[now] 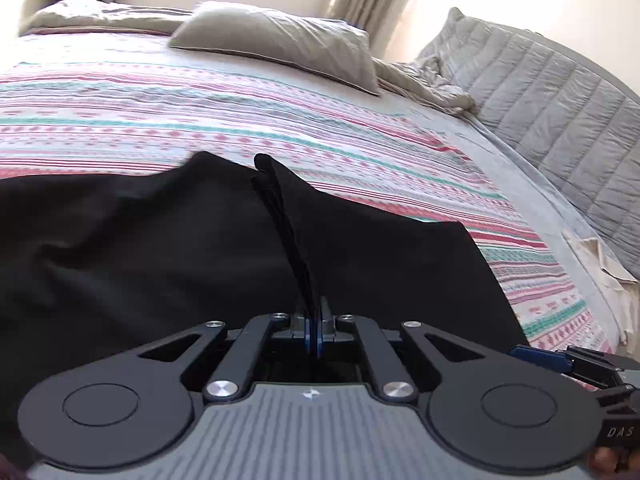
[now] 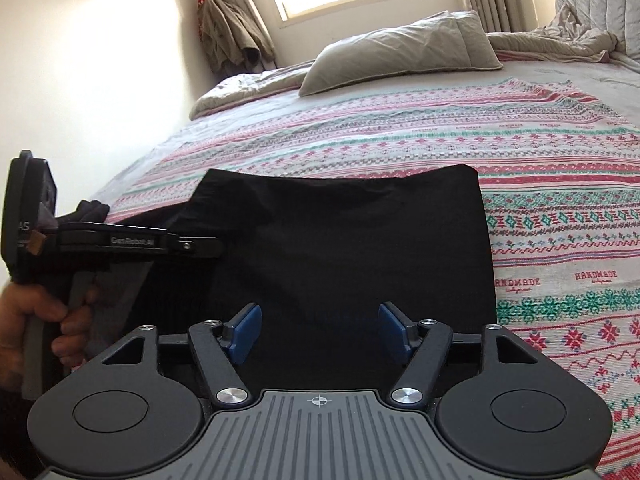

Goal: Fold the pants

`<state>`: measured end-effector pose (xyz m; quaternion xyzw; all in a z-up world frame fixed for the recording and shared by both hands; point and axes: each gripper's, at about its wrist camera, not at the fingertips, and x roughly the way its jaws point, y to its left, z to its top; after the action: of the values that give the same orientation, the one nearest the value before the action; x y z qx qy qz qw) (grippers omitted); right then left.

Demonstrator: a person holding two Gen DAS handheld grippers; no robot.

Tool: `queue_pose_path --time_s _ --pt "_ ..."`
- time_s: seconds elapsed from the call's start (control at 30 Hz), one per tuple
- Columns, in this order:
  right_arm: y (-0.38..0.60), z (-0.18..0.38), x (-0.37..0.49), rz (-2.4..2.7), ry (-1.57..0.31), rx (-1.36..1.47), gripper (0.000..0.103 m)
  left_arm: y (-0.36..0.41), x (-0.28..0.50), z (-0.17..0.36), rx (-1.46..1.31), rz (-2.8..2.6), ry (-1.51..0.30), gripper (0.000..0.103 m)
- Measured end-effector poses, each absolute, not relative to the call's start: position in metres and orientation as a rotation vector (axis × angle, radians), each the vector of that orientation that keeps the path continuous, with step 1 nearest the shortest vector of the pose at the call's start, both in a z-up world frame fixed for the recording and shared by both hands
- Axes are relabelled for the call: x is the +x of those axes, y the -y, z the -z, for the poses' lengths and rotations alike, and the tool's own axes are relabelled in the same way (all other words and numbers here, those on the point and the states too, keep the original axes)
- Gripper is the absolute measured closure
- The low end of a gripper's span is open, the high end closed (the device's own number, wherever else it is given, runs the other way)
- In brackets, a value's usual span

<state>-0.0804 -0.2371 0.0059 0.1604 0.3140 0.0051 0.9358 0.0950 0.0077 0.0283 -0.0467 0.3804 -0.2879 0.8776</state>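
The left gripper [image 1: 314, 332] is clamped on a raised fold of the black pants [image 2: 352, 240] lying on the patterned bedspread [image 2: 520, 152], while the right gripper [image 2: 320, 332], fingers spread, hovers over them.

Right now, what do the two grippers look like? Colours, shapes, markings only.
Both match: black linkage arms with silver pivot screws, two round black discs, a ribbed grey housing with a small white mark. Right gripper has blue pads on its fingers. Left gripper shows blue at the finger roots; its side reads "GenRobot.AI". A bare hand grips its handle.
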Motion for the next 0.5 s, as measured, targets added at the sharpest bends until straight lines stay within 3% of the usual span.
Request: queue_pose_path --time_s 0.5 --pt "0.167 0.001 -0.029 -0.071 -0.688 0.245 0.034 -0.118 0.115 -0.039 -0.056 0.379 -0.738 0.086"
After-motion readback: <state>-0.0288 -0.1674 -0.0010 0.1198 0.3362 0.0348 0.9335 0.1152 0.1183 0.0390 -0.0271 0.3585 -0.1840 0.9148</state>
